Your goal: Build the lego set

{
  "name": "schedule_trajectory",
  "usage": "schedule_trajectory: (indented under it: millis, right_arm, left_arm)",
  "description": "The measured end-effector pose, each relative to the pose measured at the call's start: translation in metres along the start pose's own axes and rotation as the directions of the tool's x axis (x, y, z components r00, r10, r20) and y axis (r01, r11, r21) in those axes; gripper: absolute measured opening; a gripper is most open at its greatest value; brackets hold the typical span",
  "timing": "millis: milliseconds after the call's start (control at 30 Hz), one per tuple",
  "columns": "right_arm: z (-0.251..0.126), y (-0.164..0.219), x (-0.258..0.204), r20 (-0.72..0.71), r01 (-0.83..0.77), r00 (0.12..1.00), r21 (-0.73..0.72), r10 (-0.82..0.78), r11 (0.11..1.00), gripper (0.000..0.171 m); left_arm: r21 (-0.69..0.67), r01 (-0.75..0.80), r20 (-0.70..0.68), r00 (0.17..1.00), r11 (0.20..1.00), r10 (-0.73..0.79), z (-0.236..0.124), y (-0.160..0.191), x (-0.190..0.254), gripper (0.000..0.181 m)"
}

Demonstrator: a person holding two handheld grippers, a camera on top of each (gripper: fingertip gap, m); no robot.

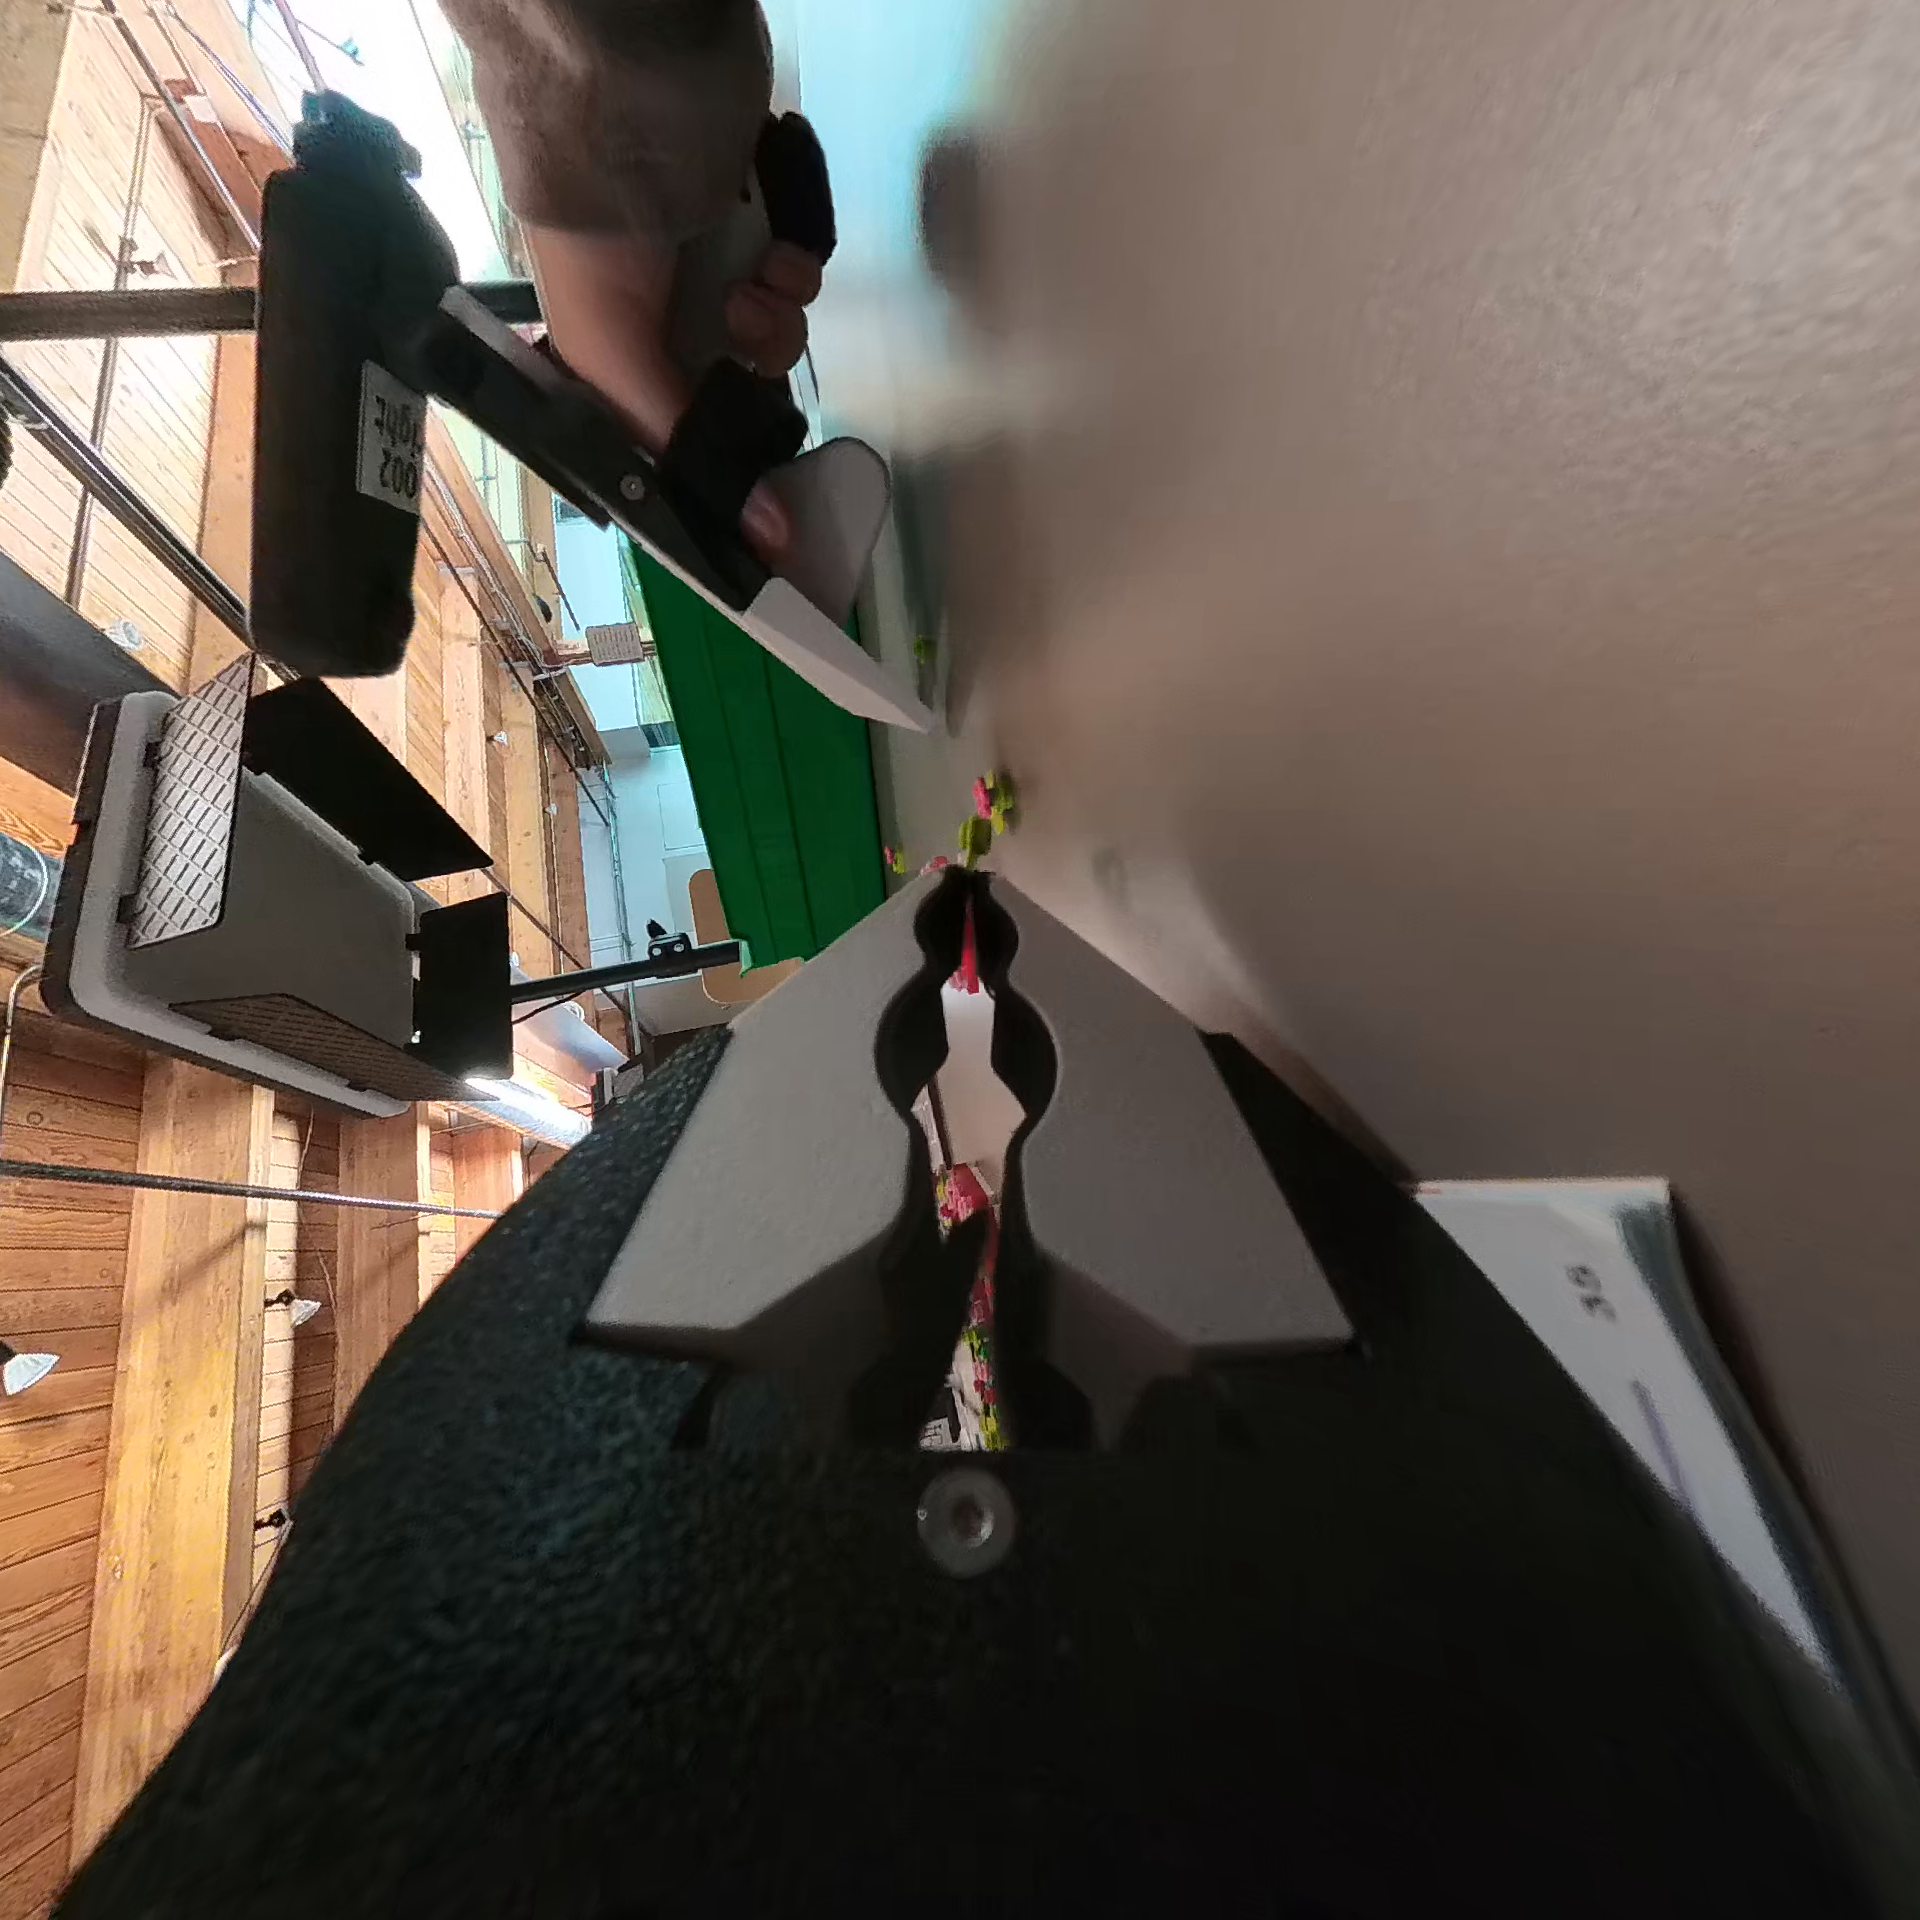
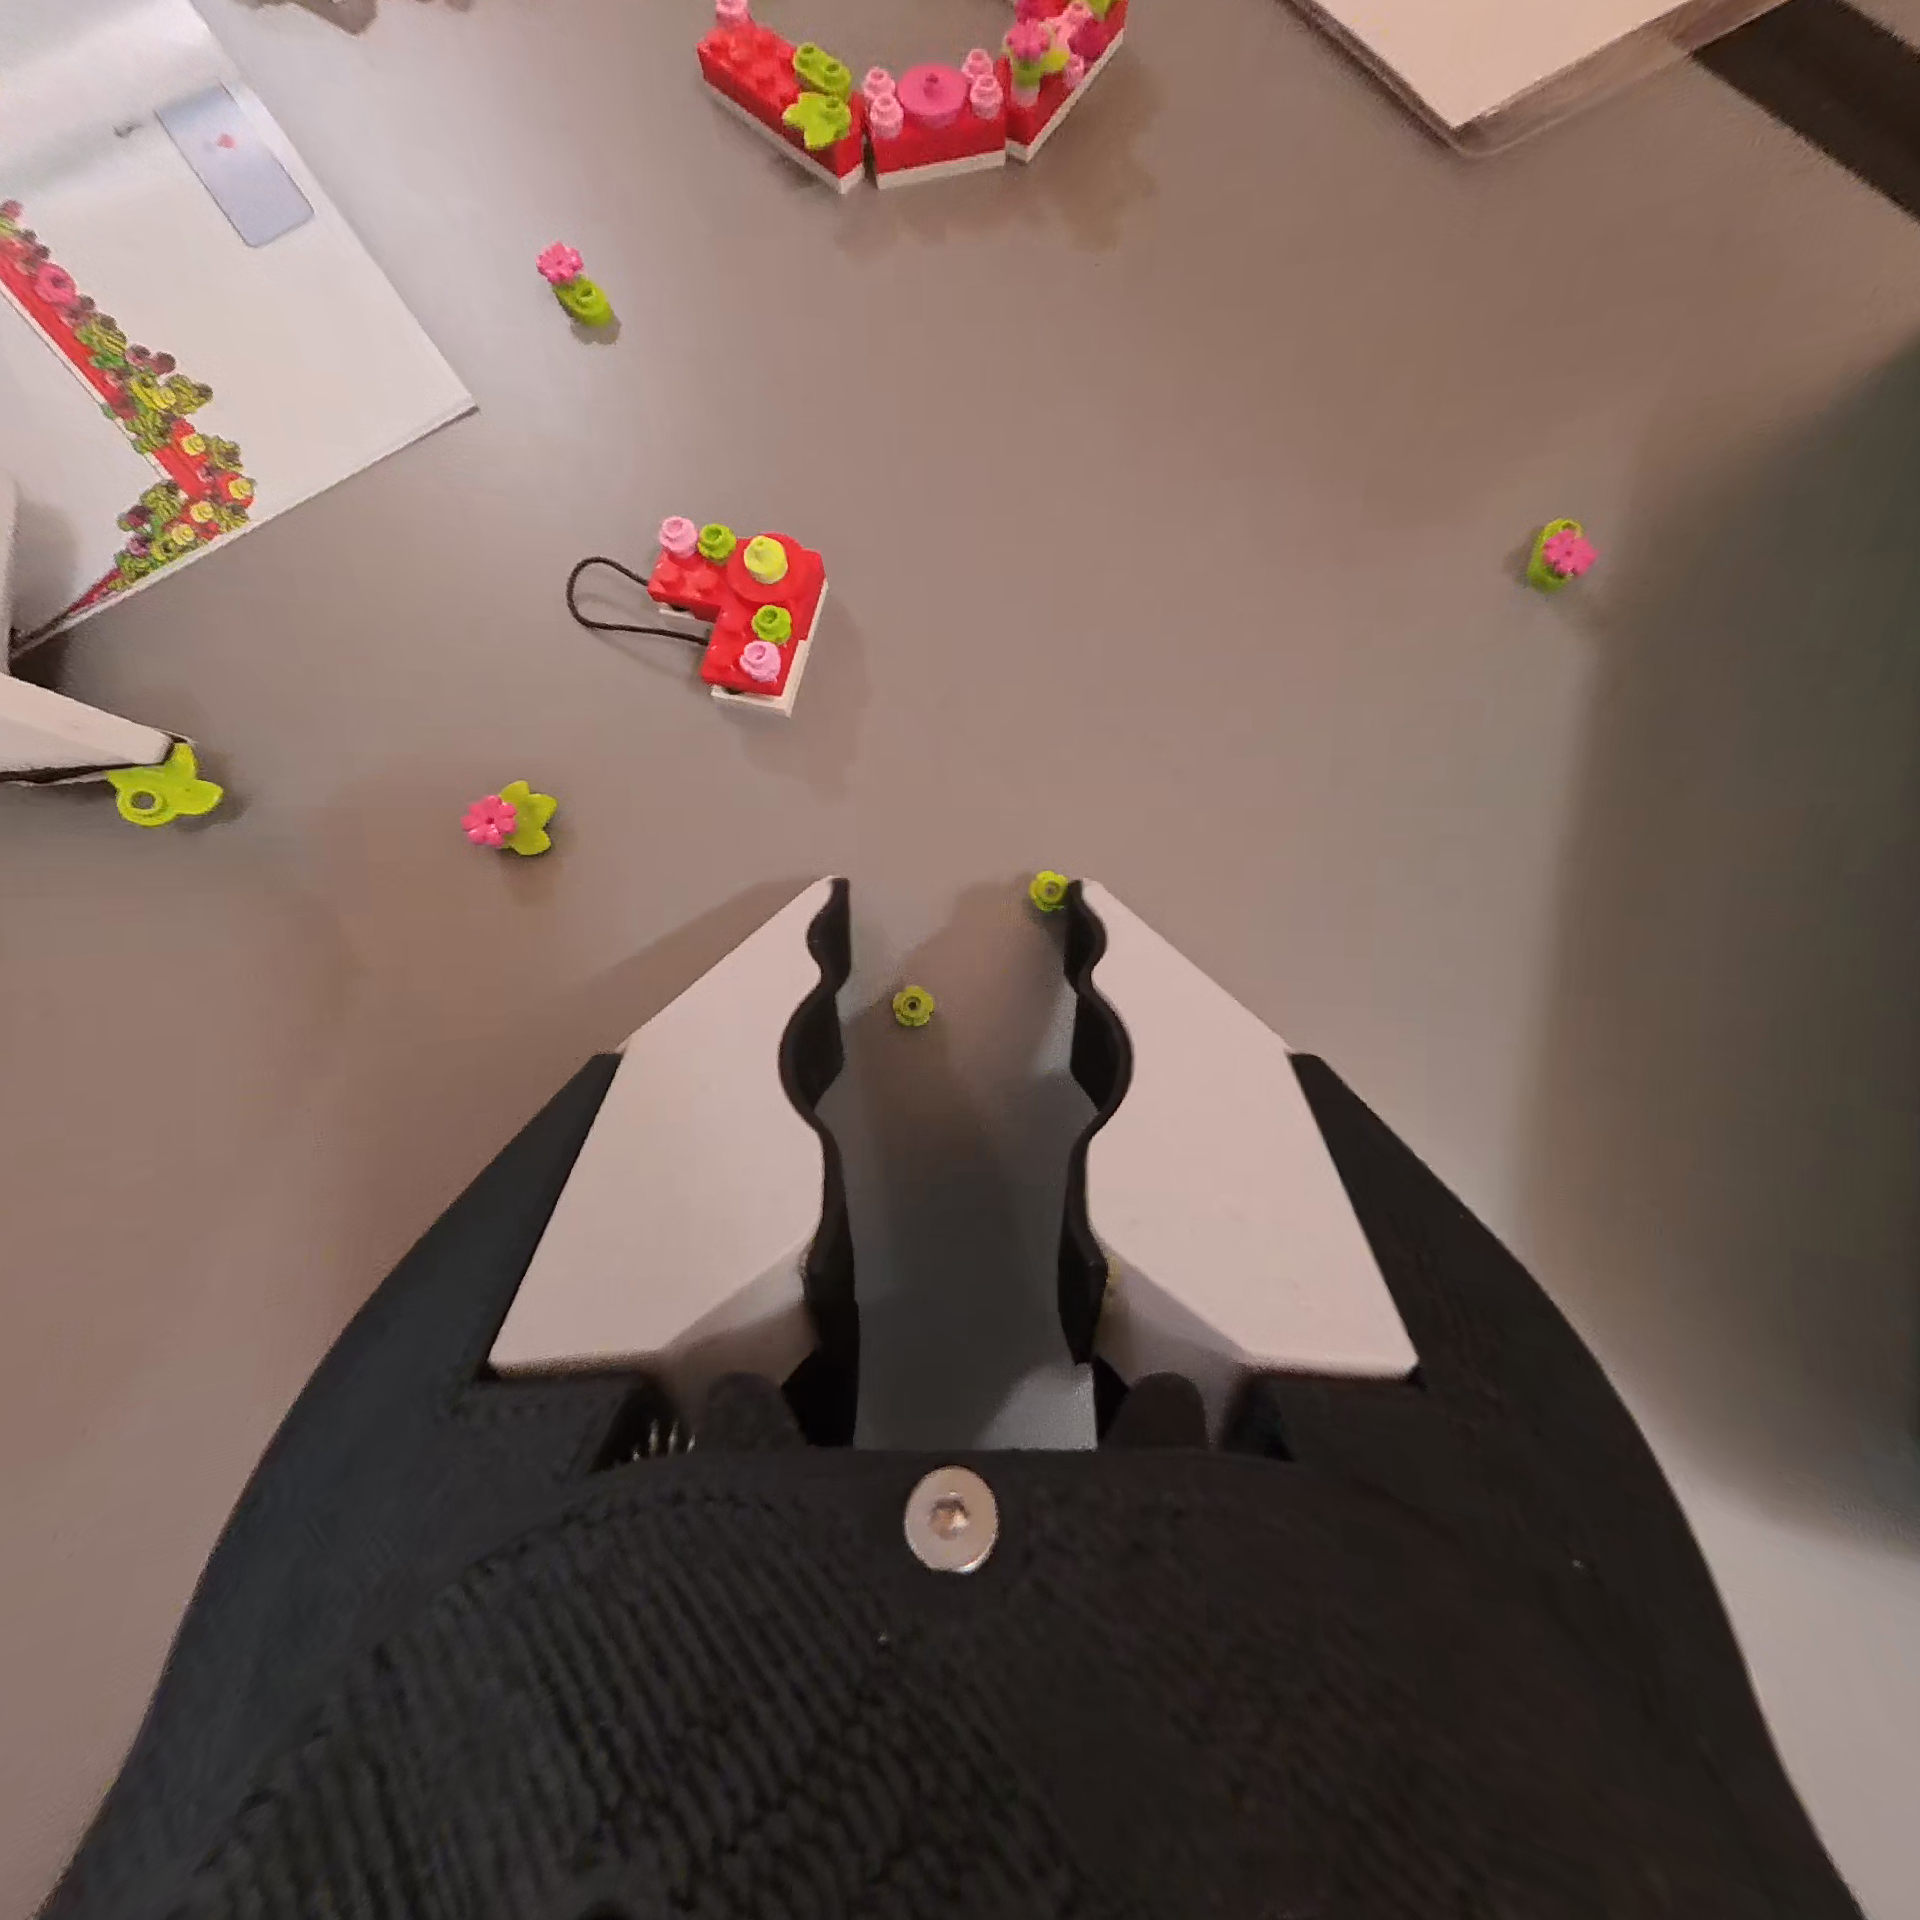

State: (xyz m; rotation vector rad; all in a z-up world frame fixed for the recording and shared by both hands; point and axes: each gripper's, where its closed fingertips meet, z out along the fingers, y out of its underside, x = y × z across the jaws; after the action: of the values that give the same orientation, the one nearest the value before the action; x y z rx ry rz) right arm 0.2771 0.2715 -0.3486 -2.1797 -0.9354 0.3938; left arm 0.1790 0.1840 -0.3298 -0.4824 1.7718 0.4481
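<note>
Roughly midway, judging by the table: a curved red-and-white lego wreath section [image 2: 914, 104] is lying at the far edge, already carrying pink and lime flowers, though only part of its ring is showing. Nearer, a separate L-shaped red corner piece [image 2: 750, 615] with a black cord loop [image 2: 613, 601] is sitting apart from it, not yet joined. Loose bits are still waiting around it: a flower-on-leaf pair [image 2: 511, 819] near left, another [image 2: 575, 281] far left, a third [image 2: 1561, 554] off right, a lime leaf [image 2: 166, 795] at the left edge.

Right gripper [image 2: 954, 894] is hovering low with its fingers spread and empty; one small lime stud [image 2: 912, 1005] is lying between them, a second [image 2: 1047, 890] just beside the right fingertip.

Left gripper [image 1: 968, 883] is tilting sideways close to the table, tongs pressed nearly together on something thin and pink [image 1: 970, 935]; which piece, I cannot tell.

Instruction booklet [image 2: 260, 343] is lying open far left. By my reckoning, most decorating and the joining remain.
</note>
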Motion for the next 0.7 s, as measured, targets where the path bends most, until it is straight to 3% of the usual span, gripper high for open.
schedule_trajectory:
  millis: [167,700]
  right_arm:
    - [-0.0015,-0.0020,-0.0001,0.015,-0.046,0.999,0.030,0.046,0.998,0.052]
    - [-0.0019,0.0013,-0.0065,0.057,-0.114,0.992,0.032,0.112,0.993,0.065]
  left_arm:
    - [0.002,0.006,0.000,1.000,1.000,-0.006,-0.0004,0.0000,-0.0004,0.000]
    - [0.001,0.022,-0.003,1.000,1.000,-0.022,-0.0002,0.0004,0.0000,0.000]
